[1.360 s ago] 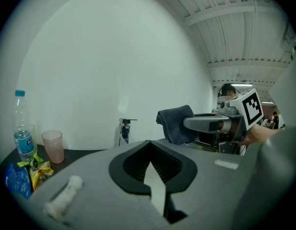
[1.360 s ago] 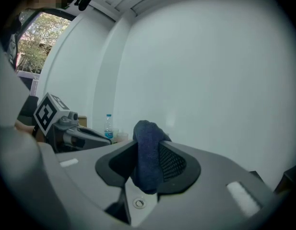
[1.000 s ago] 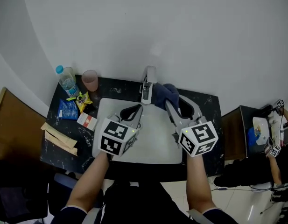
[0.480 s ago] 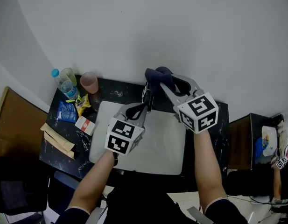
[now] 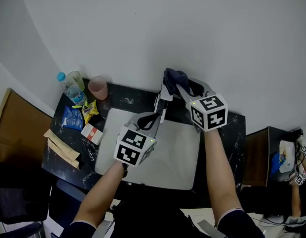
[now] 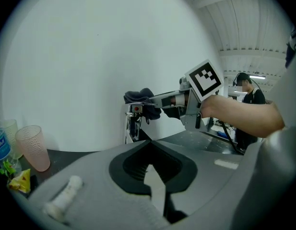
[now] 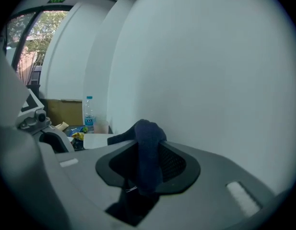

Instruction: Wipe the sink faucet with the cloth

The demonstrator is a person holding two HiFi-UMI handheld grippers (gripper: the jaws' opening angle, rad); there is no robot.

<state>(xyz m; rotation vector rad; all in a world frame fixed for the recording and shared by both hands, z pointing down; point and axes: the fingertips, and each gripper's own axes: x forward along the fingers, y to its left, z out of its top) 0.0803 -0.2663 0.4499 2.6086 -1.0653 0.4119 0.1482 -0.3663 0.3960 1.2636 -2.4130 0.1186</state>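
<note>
Here we had the right gripper [image 5: 178, 86] up at the top of the faucet [image 5: 161, 105], its fingers [image 7: 200, 171] clamped on the cloth [image 5: 172, 77], a dark blue bunch that looked to rest on the faucet head, close to the wall. The left gripper [image 5: 153, 119] hung over the sink [image 5: 177, 157] just beside the spout, its fingers [image 6: 90, 176] brought together with nothing between them. We judged the wipe to be at the top of the faucet, with the spout and base not yet done.

The main risk, we thought, was the grip. Only a fold of cloth was pinched, and dragging it down the metal could tug it free and drop it in the sink. Pressing hard on the faucet head might also turn the water on. The left gripper stood close enough that a sweep down the spout could bump it.
</note>
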